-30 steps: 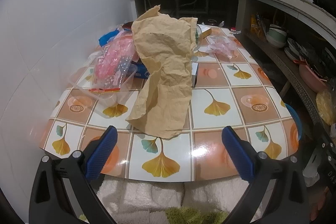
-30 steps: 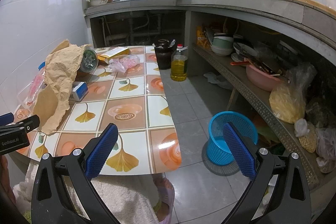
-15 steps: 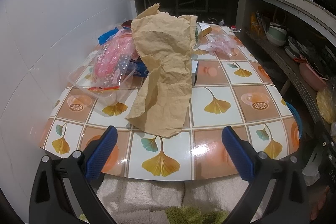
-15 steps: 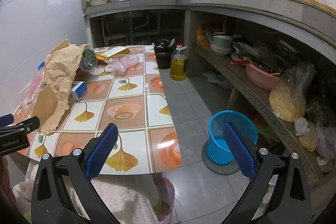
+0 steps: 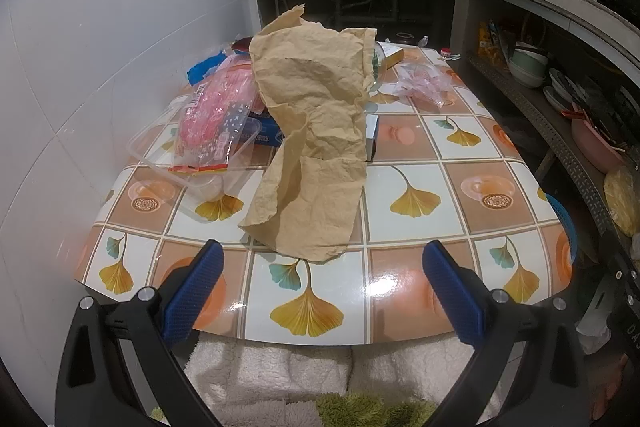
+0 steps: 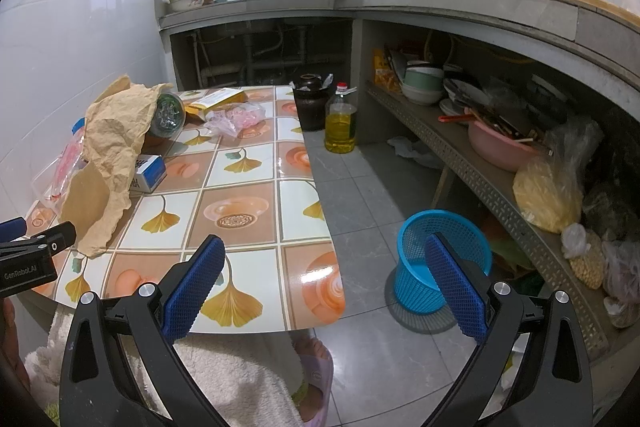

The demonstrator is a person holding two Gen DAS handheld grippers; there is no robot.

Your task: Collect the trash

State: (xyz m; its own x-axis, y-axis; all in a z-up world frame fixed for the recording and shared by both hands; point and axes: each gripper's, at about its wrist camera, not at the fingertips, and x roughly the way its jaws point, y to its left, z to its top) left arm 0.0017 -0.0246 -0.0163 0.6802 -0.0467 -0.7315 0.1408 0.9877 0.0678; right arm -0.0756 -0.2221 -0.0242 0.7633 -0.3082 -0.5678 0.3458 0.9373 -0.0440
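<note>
A crumpled brown paper (image 5: 316, 131) drapes over boxes on the tiled table (image 5: 420, 291); it also shows in the right wrist view (image 6: 108, 155). A clear tray with a pink packet (image 5: 216, 115) lies left of it, and a crumpled clear plastic bag (image 5: 424, 83) lies at the far right. A blue mesh basket (image 6: 440, 259) stands on the floor beside the table. My left gripper (image 5: 320, 287) is open and empty at the table's near edge, short of the paper. My right gripper (image 6: 324, 283) is open and empty over the table's near right corner.
A blue-and-white box (image 6: 150, 173) and a glass jar (image 6: 168, 115) lie partly under the paper. An oil bottle (image 6: 340, 123) and a dark pot (image 6: 310, 103) stand on the floor. Shelves with bowls (image 6: 496, 143) run along the right.
My left gripper has edged slightly toward the table; the paper sits a bit nearer in view. The right gripper has hardly moved.
</note>
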